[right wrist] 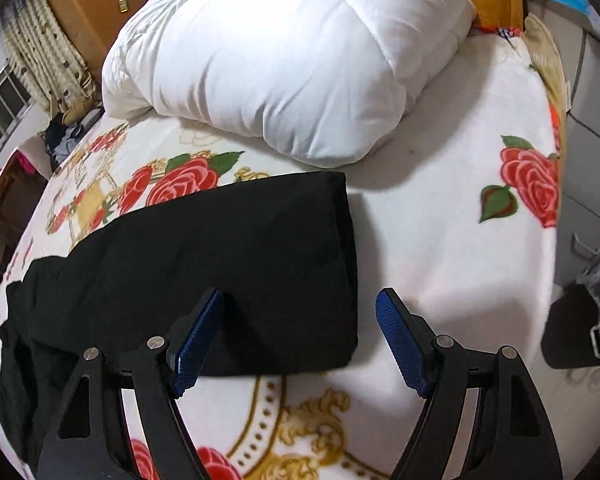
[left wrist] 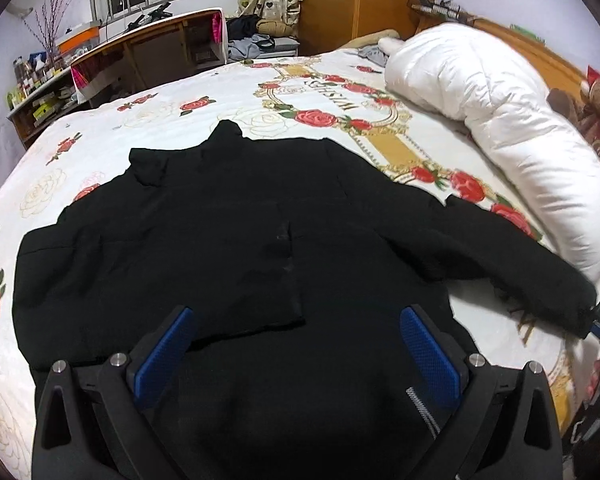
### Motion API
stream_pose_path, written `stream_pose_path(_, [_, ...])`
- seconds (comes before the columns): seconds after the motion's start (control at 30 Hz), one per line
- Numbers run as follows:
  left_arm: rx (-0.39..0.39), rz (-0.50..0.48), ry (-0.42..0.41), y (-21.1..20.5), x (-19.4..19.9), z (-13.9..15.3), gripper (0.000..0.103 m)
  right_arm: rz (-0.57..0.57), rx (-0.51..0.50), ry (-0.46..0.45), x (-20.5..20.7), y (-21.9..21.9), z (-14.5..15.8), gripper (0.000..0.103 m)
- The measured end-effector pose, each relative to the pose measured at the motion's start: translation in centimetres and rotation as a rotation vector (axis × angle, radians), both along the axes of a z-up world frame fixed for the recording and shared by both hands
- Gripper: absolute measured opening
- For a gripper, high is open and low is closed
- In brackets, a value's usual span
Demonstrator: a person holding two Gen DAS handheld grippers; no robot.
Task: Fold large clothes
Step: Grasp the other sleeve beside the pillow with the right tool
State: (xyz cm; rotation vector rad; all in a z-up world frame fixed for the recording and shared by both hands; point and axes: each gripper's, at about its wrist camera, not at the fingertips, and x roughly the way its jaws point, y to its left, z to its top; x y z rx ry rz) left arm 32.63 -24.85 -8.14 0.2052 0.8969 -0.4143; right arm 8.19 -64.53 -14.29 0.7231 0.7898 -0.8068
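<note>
The large black padded jacket (left wrist: 236, 232) lies spread flat on the bed with the white rose-printed cover (left wrist: 172, 104), its collar pointing away toward the far side of the bed and its hem nearest the person. One sleeve (right wrist: 204, 264) stretches out sideways toward the rolled white quilt (right wrist: 284, 60), so its long axis runs across the bed, roughly at right angles to the body of the garment.

The left tongs (left wrist: 296, 344) hang over the hem of the jacket, blue pads set wide apart with nothing pinched between them — black cloth fills the view beneath them, but the pads do not press on it. The right tongs (right wrist: 300, 340) are also spread wide and empty. Their left-hand pad sits over the sleeve's near edge, the other over bare bedcover, and the square cuff end lies just ahead between the two.

The relation that matters — the cuff sits directly in front of the right tongs, while the left tongs are well apart from it, over the jacket's middle. The right hand is therefore the nearer one for the sleeve. Judging by the task, the likely next step is to close on the cuff and carry it along the sleeve's axis, inward over the jacket body. The padding looks thick, so a shallow bite may slip off.
</note>
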Motion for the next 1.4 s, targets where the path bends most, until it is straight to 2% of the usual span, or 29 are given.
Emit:
stream_pose_path(0.1, [-0.002, -0.005, 0.007, -0.2, 0.1, -0.3, 0.103, -0.008, 0.034, -0.005, 0.4, -0.7, -0.6, 0.079])
stream_pose_path(0.2, [-0.009, 0.018, 0.012, 0.1, 0.4, -0.4, 0.103, -0.001, 0.021, 0.005, 0.8, -0.7, -0.8, 0.079])
stream_pose_path(0.3, [-0.016, 0.024, 0.014, 0.4, 0.5, -0.5, 0.103, -0.001, 0.074, -0.014, 0.9, -1.2, -1.7, 0.079])
stream_pose_path(0.43, [-0.014, 0.01, 0.016, 0.2, 0.4, -0.5, 0.103, -0.04, 0.069, -0.05, 0.1, -1.2, -1.9, 0.079])
stream_pose_path(0.53, [-0.012, 0.002, 0.017, 0.1, 0.3, -0.6, 0.103, -0.026, 0.128, -0.044, 1.1, -1.6, -2.7, 0.079])
stream_pose_path(0.63, [-0.015, 0.0, 0.022, 0.2, 0.3, -0.6, 0.103, -0.038, 0.129, -0.064, 1.2, -1.8, -2.4, 0.079])
stream_pose_path(0.67, [-0.017, 0.002, 0.023, 0.3, 0.3, -0.6, 0.103, -0.042, 0.13, -0.074, 1.1, -1.8, -2.2, 0.077])
stream_pose_path(0.7, [-0.016, 0.008, 0.022, 0.4, 0.4, -0.6, 0.103, -0.046, 0.129, -0.078, 1.1, -1.8, -2.1, 0.069])
stream_pose_path(0.77, [-0.026, 0.005, 0.022, 0.5, 0.3, -0.5, 0.103, -0.039, 0.112, -0.084, 1.0, -1.6, -1.7, 0.06])
stream_pose_path(0.8, [-0.029, -0.001, 0.023, 0.4, 0.2, -0.5, 0.103, -0.023, 0.095, -0.084, 1.1, -1.4, -1.3, 0.05])
stream_pose_path(0.9, [-0.025, -0.027, 0.022, 0.2, -0.1, -0.4, 0.103, 0.029, 0.04, -0.104, 1.7, -0.3, 0.4, 0.035])
stream_pose_path(1.03, [-0.034, -0.046, 0.016, 0.1, -0.5, -0.1, 0.103, 0.116, -0.039, -0.155, 2.9, 1.7, 3.9, 0.029])
stream_pose_path(1.13, [-0.046, -0.036, 0.02, 0.8, -0.4, 0.1, 0.103, 0.224, -0.105, -0.199, 4.4, 3.9, 6.7, 0.026])
stream_pose_path(1.27, [-0.058, -0.015, 0.0, 2.2, -0.4, 0.5, 0.103, 0.39, -0.191, -0.25, 7.3, 8.3, 10.7, 0.021])
stream_pose_path(1.4, [-0.069, -0.002, 0.0, 4.0, -0.4, 0.6, 0.103, 0.556, -0.26, -0.248, 11.0, 13.4, 12.6, 0.017])
